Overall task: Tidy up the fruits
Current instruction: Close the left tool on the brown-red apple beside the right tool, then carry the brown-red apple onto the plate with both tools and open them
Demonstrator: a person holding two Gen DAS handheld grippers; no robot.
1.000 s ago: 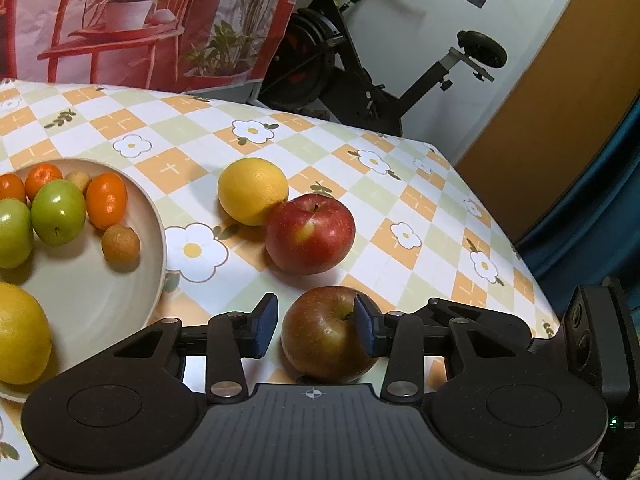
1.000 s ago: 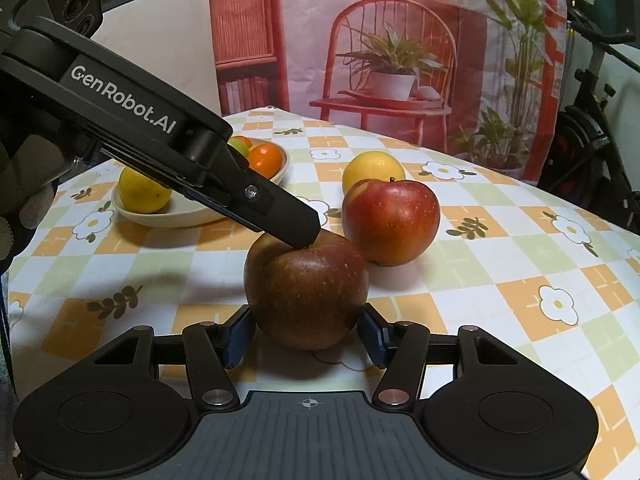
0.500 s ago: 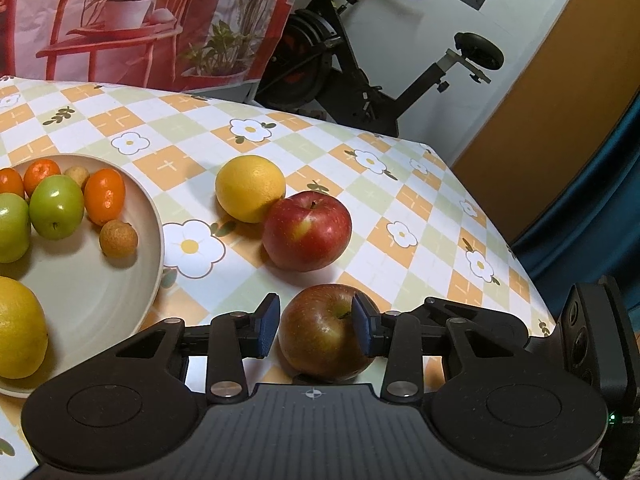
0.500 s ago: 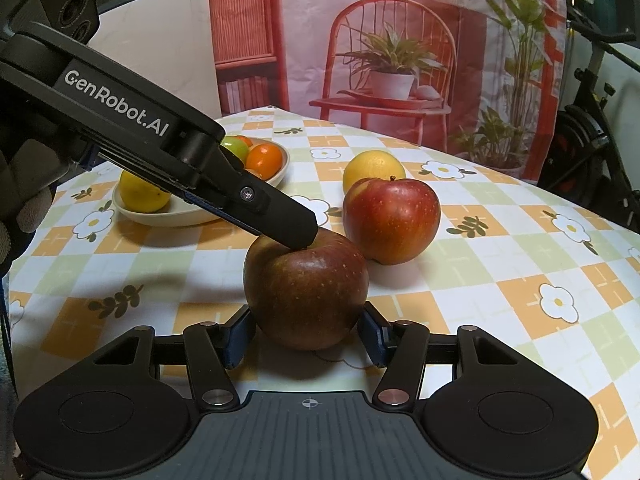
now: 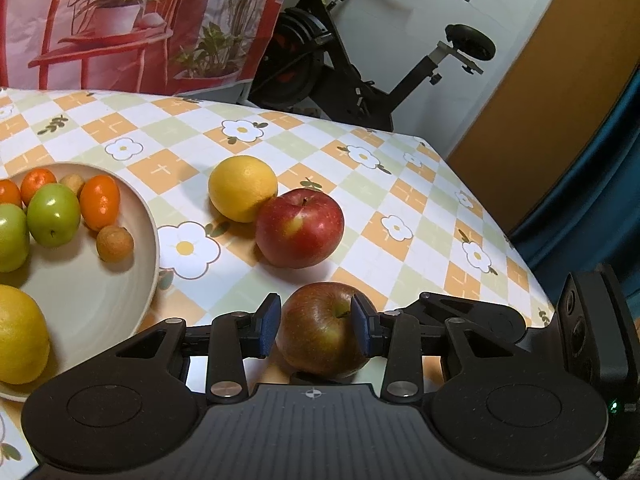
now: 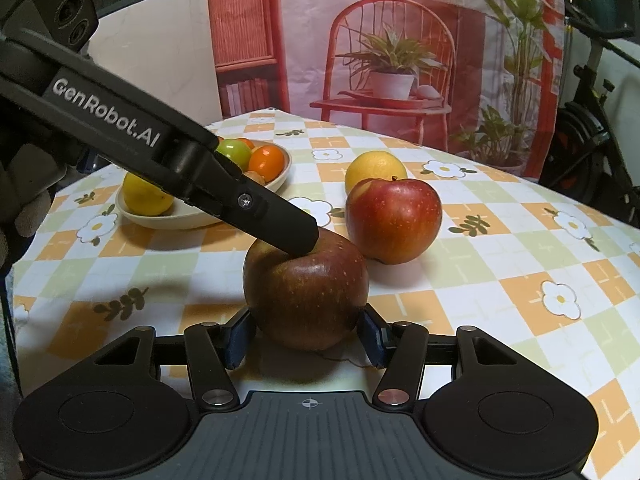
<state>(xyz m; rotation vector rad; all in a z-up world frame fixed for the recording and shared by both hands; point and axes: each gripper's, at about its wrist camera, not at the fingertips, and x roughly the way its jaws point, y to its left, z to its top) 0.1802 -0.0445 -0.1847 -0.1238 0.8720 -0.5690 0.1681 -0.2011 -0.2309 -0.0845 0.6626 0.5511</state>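
A dark brownish-red apple (image 5: pixel 320 336) (image 6: pixel 308 296) rests on the checked tablecloth, and both grippers hold it. My right gripper (image 6: pixel 306 334) is shut on its lower sides, a blue pad against each flank. My left gripper (image 5: pixel 316 326) comes down from above and is shut on the apple's top. One of its fingers (image 6: pixel 280 220) sits in the stem dimple. Just beyond lie a bright red apple (image 5: pixel 300 228) (image 6: pixel 394 220) and a yellow citrus (image 5: pixel 242 188) (image 6: pixel 374 164), touching each other. A beige plate (image 5: pixel 154 232) (image 6: pixel 180 220) holds green, orange, small brown and yellow fruits.
The right gripper's housing (image 5: pixel 588 320) stands at the table's near right corner. An exercise bike (image 5: pixel 360 52) stands past the far table edge, beside a printed backdrop. A gloved hand (image 6: pixel 28 196) holds the left gripper. The cloth to the right of the apples is bare.
The left gripper's pads have drawn slightly closer together on the dark apple. Neither hand nor any fruit has shifted.
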